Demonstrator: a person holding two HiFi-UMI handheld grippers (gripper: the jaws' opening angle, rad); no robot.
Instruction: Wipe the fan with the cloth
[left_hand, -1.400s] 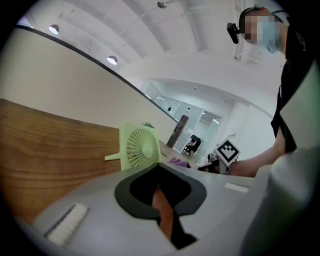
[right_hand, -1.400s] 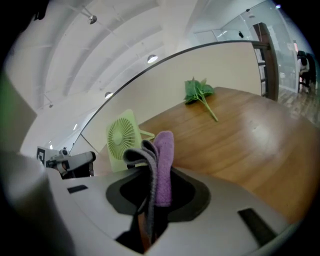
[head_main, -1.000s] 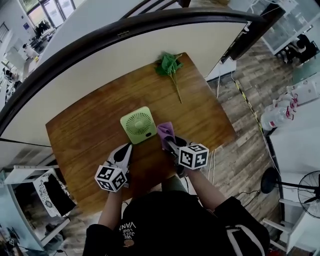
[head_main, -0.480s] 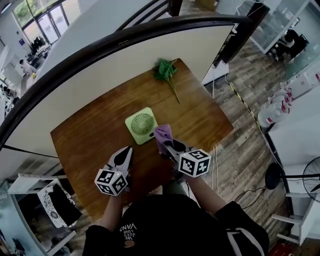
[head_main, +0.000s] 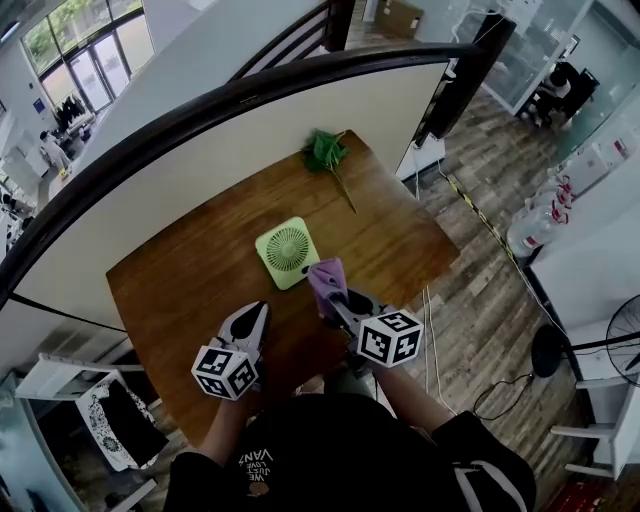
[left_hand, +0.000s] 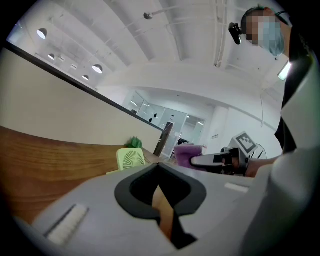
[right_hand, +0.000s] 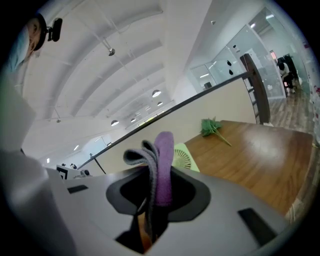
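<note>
The right tool (head_main: 336, 300), clamped on the purple cloth (head_main: 326, 279), sits just beside the green fan (head_main: 287, 252). The left tool (head_main: 252, 322), closed and empty, sits farther from it.

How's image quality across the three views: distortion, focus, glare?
Head view: heavy fisheye, the partition rail bows into an arc; fan and cloth are sharp and evenly lit. Left gripper view: dark corner vignette, fan small but clear. Right gripper view: same vignette, cloth in focus, pale sheen on the table.
</note>
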